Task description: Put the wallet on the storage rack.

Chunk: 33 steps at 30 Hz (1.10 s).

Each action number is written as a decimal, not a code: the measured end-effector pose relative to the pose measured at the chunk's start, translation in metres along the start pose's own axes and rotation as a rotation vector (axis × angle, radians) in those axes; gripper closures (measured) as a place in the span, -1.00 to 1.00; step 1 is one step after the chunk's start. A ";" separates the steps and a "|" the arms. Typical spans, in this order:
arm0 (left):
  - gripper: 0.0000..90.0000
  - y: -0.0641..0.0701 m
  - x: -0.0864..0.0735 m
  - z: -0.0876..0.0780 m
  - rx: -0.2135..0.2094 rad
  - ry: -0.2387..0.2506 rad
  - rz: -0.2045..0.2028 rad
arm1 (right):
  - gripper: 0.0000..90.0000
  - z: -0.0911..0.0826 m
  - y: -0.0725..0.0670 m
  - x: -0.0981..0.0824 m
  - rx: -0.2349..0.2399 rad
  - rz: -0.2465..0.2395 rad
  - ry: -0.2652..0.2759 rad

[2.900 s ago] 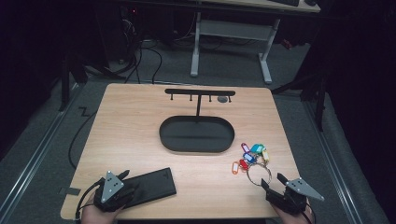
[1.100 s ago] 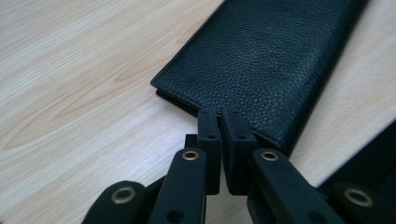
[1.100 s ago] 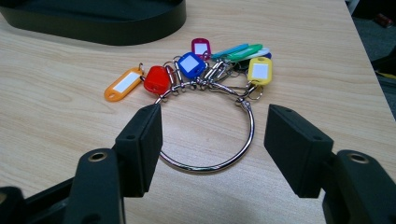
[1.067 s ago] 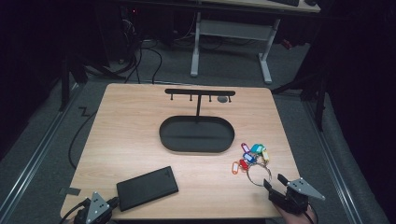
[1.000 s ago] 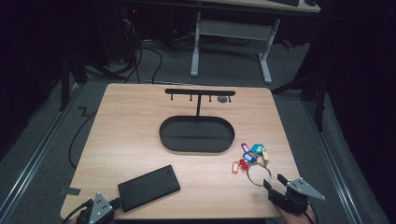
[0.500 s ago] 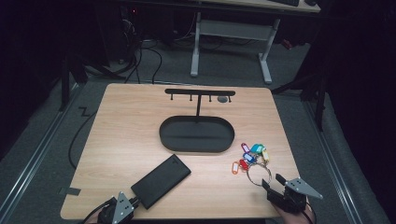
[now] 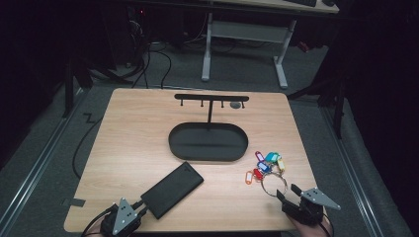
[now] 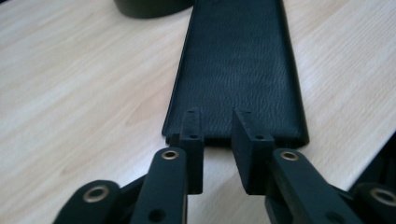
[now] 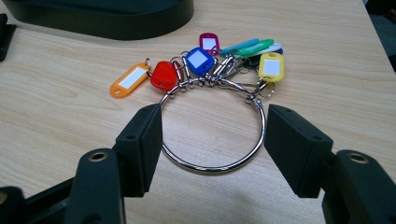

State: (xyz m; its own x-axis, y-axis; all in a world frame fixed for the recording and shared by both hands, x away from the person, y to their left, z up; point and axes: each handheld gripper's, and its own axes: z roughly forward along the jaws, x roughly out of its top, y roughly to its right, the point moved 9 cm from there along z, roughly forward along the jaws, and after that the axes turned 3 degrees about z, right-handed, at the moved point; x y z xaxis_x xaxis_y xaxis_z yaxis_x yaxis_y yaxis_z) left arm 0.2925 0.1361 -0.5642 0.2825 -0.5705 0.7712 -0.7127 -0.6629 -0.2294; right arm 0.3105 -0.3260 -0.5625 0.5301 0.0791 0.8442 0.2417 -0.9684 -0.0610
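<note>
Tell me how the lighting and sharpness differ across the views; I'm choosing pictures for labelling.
High view: the light wooden table is lit while the room around it is dark. Left gripper view: bright, the black leather case softens toward its far end. Right gripper view: evenly lit, glare on the metal key ring, coloured tags sharp.

Your left gripper (image 8: 217, 140) jaws have just been opening, narrow gap now; your right gripper (image 9: 212, 135) sits wide apart, low.
</note>
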 end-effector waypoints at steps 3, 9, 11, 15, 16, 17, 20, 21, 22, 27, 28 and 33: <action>0.51 0.003 0.011 0.009 -0.017 0.011 0.004 | -0.16 0.000 -0.001 0.000 0.000 -0.004 -0.002; 0.32 0.006 0.025 0.021 -0.063 0.042 0.005 | -0.16 0.000 0.000 -0.001 -0.001 -0.001 -0.002; 0.29 0.008 0.032 0.025 -0.079 0.052 -0.002 | -0.16 0.000 0.001 -0.001 -0.002 -0.004 -0.003; 0.18 0.019 0.038 0.033 -0.116 0.050 0.009 | -0.16 -0.001 0.001 0.000 -0.005 0.002 0.000; 0.12 0.021 0.037 0.035 -0.112 0.043 0.024 | -0.16 -0.002 0.001 0.000 -0.004 0.000 0.003; 0.09 0.024 0.035 0.037 -0.109 0.032 0.045 | -0.16 -0.002 0.001 0.000 -0.004 -0.002 0.004; 0.01 0.031 0.028 0.043 -0.100 0.001 0.093 | -0.16 -0.002 0.000 -0.001 0.001 -0.010 0.000; -0.02 0.032 0.025 0.044 -0.090 -0.007 0.107 | -0.16 -0.003 0.000 -0.001 0.002 -0.014 -0.001; -0.02 0.032 0.024 0.045 -0.082 -0.011 0.125 | -0.16 -0.003 0.000 -0.001 0.002 -0.014 -0.001; -0.06 0.037 0.018 0.047 -0.040 -0.030 0.224 | -0.16 -0.003 0.000 -0.001 0.011 -0.013 0.001; -0.06 0.038 0.018 0.047 -0.023 -0.026 0.247 | -0.16 -0.002 0.000 -0.001 0.013 -0.013 0.000; 0.06 0.035 0.016 0.048 -0.020 0.001 0.270 | -0.15 -0.001 -0.001 -0.001 0.022 -0.004 -0.004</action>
State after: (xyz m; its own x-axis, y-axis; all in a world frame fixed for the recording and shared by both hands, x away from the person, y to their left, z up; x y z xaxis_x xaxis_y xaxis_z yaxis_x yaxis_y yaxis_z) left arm 0.3023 0.0805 -0.5883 0.0799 -0.7250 0.6841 -0.7747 -0.4770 -0.4151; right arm 0.3087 -0.3257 -0.5631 0.5323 0.0844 0.8424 0.2619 -0.9626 -0.0690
